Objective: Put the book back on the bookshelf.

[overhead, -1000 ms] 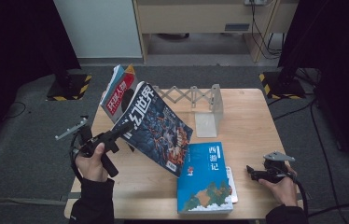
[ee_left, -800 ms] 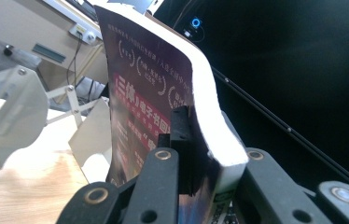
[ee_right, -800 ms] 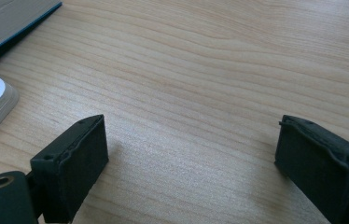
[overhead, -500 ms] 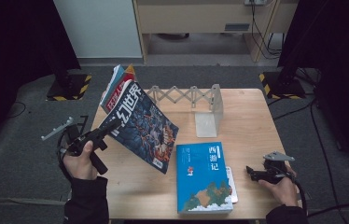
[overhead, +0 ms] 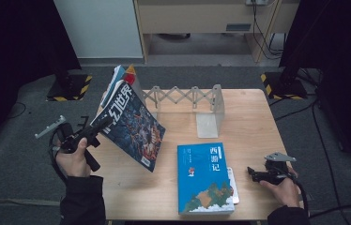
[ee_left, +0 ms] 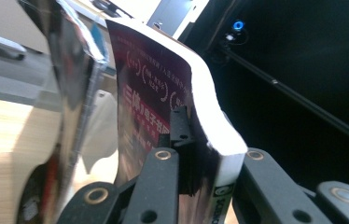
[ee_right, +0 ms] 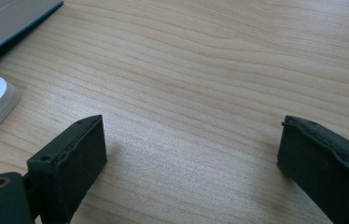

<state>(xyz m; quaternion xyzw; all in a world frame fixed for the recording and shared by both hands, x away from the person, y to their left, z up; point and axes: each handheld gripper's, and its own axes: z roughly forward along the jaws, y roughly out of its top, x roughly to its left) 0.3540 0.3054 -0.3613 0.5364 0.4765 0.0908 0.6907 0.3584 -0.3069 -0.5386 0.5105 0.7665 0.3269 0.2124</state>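
Left tongs clenched on the dark book, gripping its lower edge; in the left gripper view the jaws pinch the book's thick page block from both sides. Book is held tilted up off the desk, cover facing the camera, hanging over the desk's left edge. Landmark: the metal expanding bookstand at the back of the desk. Dark book is left of and in front of the bookstand's left end, near a couple of other books leaning at that end. Blue book lies flat in front of the bookstand, with a white book peeking out from under its right side. Right tongs are released, jaws apart with nothing between, resting low over bare desk wood, well in front and right of the bookstand, just right of the blue book.
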